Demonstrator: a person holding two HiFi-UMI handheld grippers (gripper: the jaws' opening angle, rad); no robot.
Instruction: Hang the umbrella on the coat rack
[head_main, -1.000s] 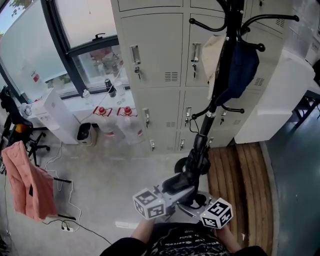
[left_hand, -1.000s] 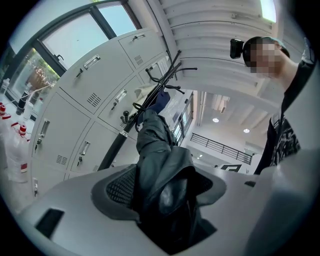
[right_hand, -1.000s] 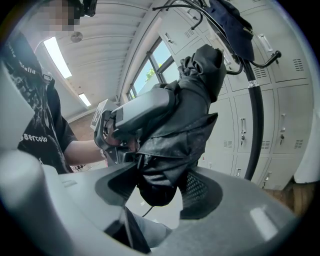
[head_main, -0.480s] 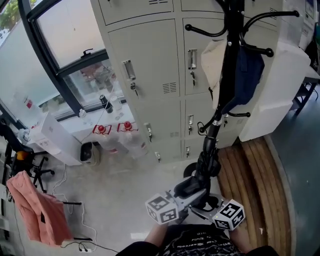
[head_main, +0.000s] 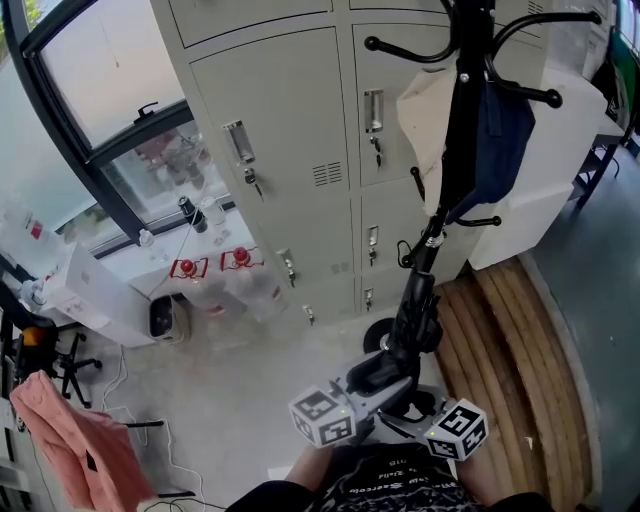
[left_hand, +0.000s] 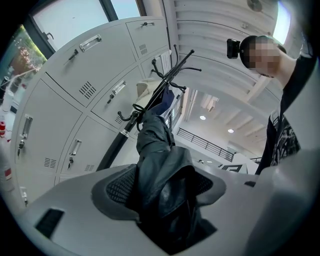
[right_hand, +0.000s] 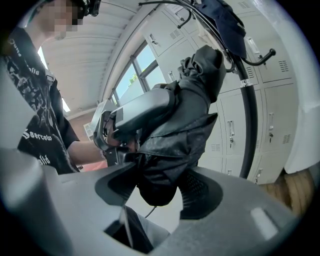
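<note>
A folded black umbrella points up and away from me toward the black coat rack. Both grippers hold it. My left gripper is shut on its middle, with black fabric bulging out between the pads. My right gripper clamps its lower end just behind the left gripper. The umbrella's tip lies in front of the rack's lower pole, below a small lower hook. A cream bag and a navy bag hang on the upper hooks.
Grey lockers stand right behind the rack. A round wooden platform lies to the right and a white cabinet beyond it. Water jugs sit on the floor near the window, and a pink garment hangs at far left.
Both grippers and the umbrella have moved closer to the coat rack, and the lockers and rack now fill more of the head view. The grip on the umbrella is unchanged.
</note>
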